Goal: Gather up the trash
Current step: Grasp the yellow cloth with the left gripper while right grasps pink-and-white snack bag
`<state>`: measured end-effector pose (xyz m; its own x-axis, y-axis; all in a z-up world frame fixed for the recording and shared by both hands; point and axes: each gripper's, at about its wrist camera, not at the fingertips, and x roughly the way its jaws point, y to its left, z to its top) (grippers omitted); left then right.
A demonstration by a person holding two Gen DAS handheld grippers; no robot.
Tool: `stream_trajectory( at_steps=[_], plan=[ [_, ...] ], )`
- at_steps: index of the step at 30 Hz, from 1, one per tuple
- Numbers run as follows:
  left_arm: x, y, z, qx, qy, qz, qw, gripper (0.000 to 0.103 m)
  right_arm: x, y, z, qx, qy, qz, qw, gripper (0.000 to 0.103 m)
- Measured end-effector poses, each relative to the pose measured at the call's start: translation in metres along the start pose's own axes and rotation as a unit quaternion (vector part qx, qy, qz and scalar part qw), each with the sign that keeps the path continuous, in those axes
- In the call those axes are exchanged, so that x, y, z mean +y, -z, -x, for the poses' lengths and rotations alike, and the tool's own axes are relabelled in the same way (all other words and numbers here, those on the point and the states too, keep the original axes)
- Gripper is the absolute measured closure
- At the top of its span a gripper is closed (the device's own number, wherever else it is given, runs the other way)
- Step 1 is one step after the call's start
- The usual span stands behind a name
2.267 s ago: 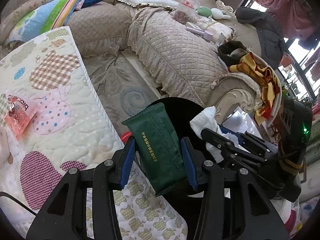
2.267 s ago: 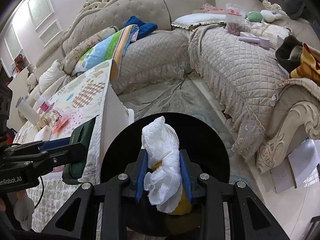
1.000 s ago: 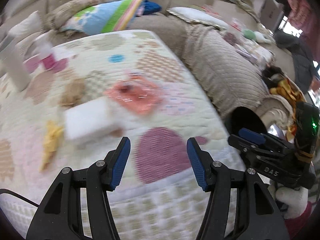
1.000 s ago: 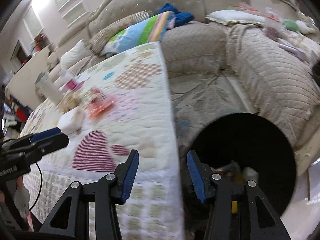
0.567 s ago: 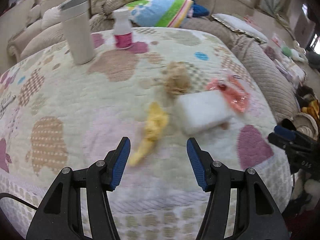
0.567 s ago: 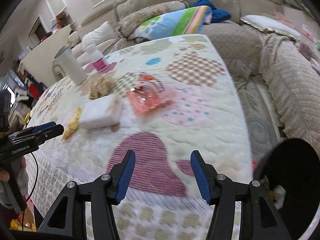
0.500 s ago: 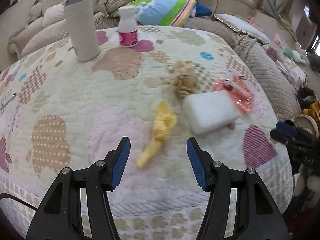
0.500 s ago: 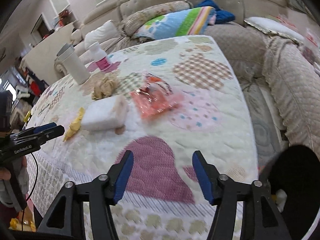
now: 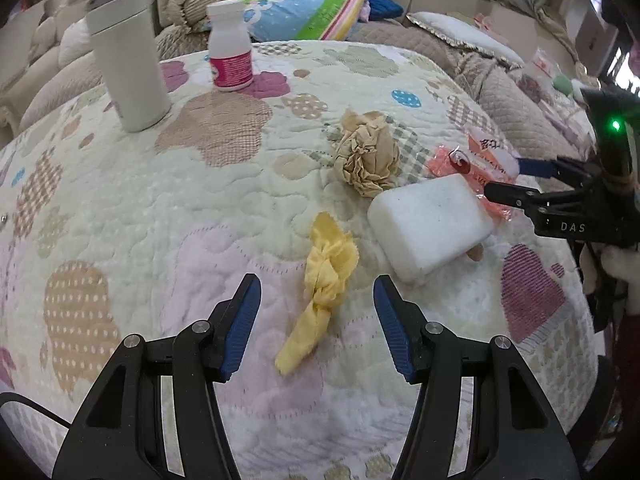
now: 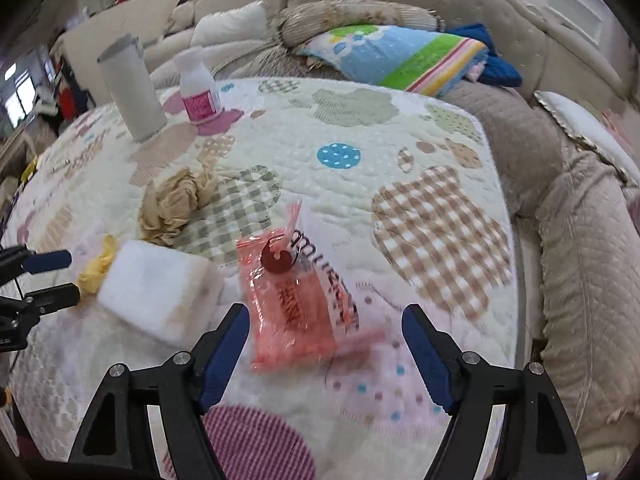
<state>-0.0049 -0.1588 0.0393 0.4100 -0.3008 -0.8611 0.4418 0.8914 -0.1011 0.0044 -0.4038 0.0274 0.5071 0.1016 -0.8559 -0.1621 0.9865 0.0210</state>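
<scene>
On the quilted table cover [image 9: 224, 208] lie a yellow crumpled scrap [image 9: 326, 272], a tan crumpled paper ball [image 9: 366, 154], a white foam block [image 9: 430, 226] and a red plastic wrapper [image 9: 476, 168]. My left gripper [image 9: 316, 320] is open and empty, its fingers on either side of the yellow scrap's near end. My right gripper [image 10: 326, 350] is open and empty, just in front of the red wrapper [image 10: 296, 296]. The foam block [image 10: 156, 292] and paper ball [image 10: 176, 204] lie to its left. The right gripper also shows at the right of the left wrist view [image 9: 516, 180].
A white tumbler [image 9: 128, 60] and a white bottle with a pink label [image 9: 230, 52] stand at the table's far side. A quilted sofa [image 10: 580, 240] with a striped cushion [image 10: 400, 56] surrounds the table. The table edge drops off at the right.
Both grippers released the green packet and white wad over the black bin, then swung to the table. Now the left is closer to the yellow scrap, the right closer to the red wrapper.
</scene>
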Motion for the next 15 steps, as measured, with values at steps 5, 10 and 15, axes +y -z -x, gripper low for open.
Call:
stream_trajectory(
  at_steps=[5,10,15],
  plan=[
    [-0.002,-0.002,-0.015,0.013,-0.007,-0.006,0.9999,0.047,-0.001,-0.003,-0.015,0.010,-0.007,0.004,1.000,0.027],
    [-0.004,0.001,-0.018,0.012,-0.006,-0.013,0.9998,0.083,0.003,-0.002,-0.018,-0.001,-0.021,-0.006,1.000,0.026],
    [0.001,0.002,-0.008,0.012,0.016,0.007,0.9998,0.089,0.004,0.004,-0.009,-0.013,-0.022,-0.021,0.999,0.077]
  ],
)
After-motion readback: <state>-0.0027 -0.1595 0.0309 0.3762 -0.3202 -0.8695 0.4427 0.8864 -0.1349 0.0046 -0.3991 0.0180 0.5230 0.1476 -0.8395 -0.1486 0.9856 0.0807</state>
